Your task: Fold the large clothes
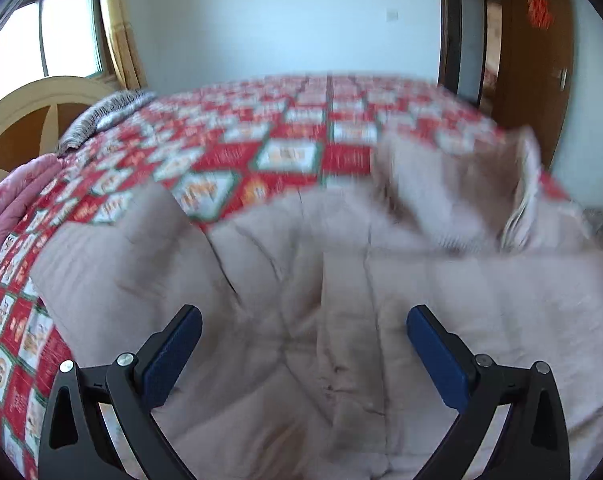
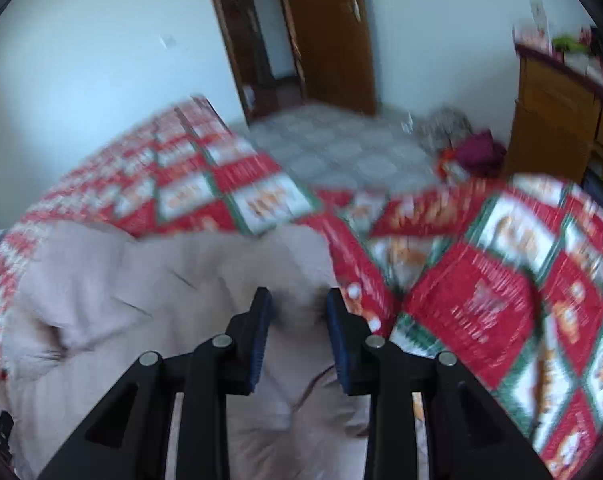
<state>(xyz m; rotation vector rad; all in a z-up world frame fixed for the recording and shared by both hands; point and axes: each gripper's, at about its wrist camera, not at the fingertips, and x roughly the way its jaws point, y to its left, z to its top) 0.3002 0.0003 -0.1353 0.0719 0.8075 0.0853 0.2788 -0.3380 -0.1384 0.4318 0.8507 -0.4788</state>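
Slippage is the main worry here, and it starts on the left. The beige padded coat (image 1: 301, 280) lies spread over the near part of the bed (image 1: 261, 128), on its red patterned quilt, with a raised sleeve or collar part blurred at the far right of the left wrist view. The left gripper (image 1: 303, 320) hangs above the coat's near left portion with its jaws wide apart and nothing between them; if it comes down on a flat quilted panel rather than on an edge or a seam, the pads may skid over the smooth fabric and pinch nothing. Further right, the right gripper (image 2: 299, 308) has its jaws drawn close, and a dark-shaded fold of the coat near its right edge seems to sit between them, though blur keeps me from saying whether the pads truly press on it. A shallow bite there could pull free once the bulky coat is lifted, dropping the fold askew. That gripper also works just beside the rumpled quilt at the right, so the jaws might catch the quilt along with the coat.
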